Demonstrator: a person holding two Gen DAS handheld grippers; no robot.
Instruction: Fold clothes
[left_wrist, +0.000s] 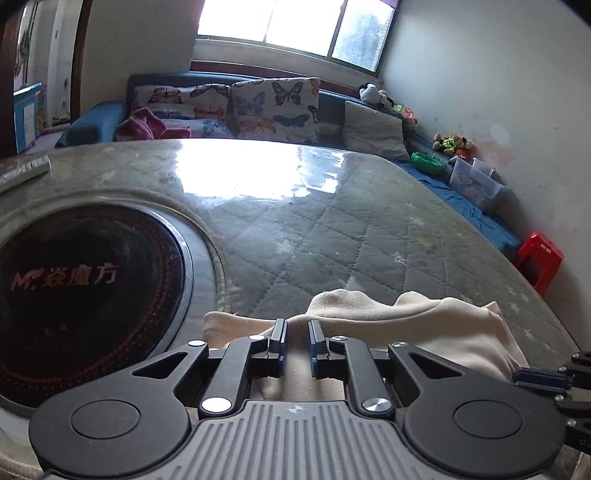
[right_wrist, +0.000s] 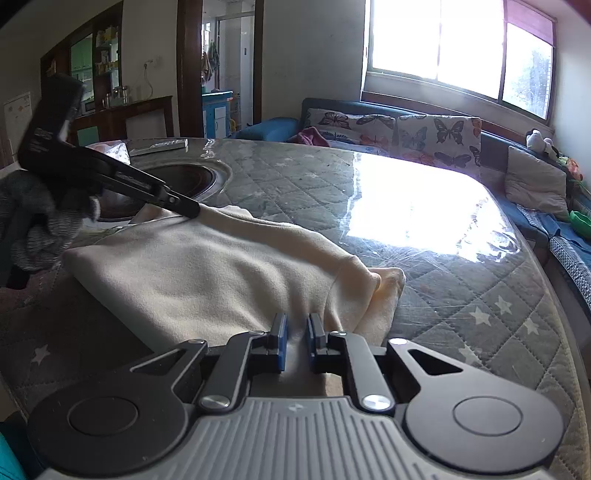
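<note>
A cream garment (right_wrist: 221, 273) lies partly folded on the quilted grey table top (right_wrist: 461, 317), with a sleeve end bunched at its right side (right_wrist: 384, 284). In the left wrist view, my left gripper (left_wrist: 296, 332) has its jaws close together, with a ridge of the cream garment (left_wrist: 424, 317) pinched between them. From the right wrist view, the left gripper (right_wrist: 192, 211) holds the garment's far left edge slightly raised, gripped by a hand in a grey glove (right_wrist: 40, 221). My right gripper (right_wrist: 296, 328) is shut on the near edge of the cloth. Its blue pads (left_wrist: 535, 376) show at the left view's right border.
A round black heater plate (left_wrist: 85, 295) is sunk into the table left of the garment. A flat grey bar (right_wrist: 159, 147) lies at the table's far edge. A sofa with butterfly cushions (left_wrist: 273, 107) runs behind the table, and a red stool (left_wrist: 541, 258) stands at right.
</note>
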